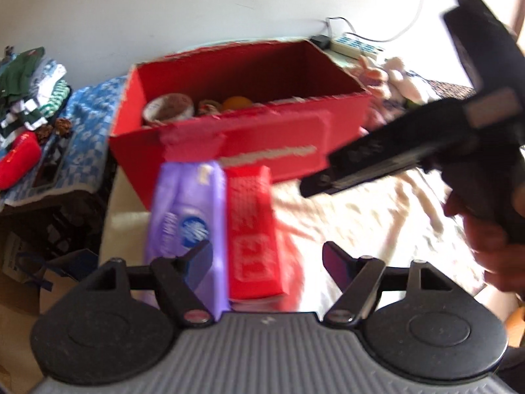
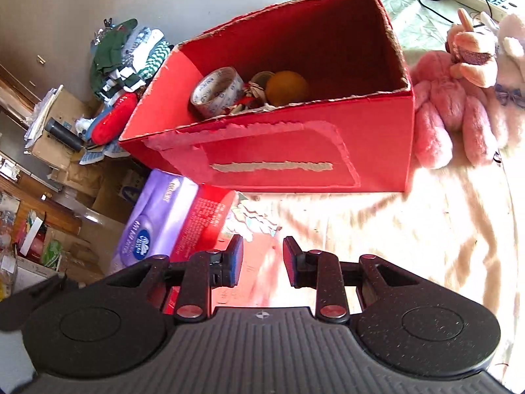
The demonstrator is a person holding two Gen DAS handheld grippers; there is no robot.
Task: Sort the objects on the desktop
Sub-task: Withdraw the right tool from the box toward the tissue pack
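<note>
Before red box — left gripper jaws spread, right gripper jaws parted, both empty.

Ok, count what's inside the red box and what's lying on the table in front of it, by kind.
Tape roll: 1
Orange ball: 1
Purple tissue pack: 1
Red packet: 1
Small jumble between tape and ball: cannot tell
Total: 4

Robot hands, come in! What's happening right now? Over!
Left gripper open over purple tissue pack and red pack. Right gripper open, empty. Red box ahead; nothing blocking.
</note>
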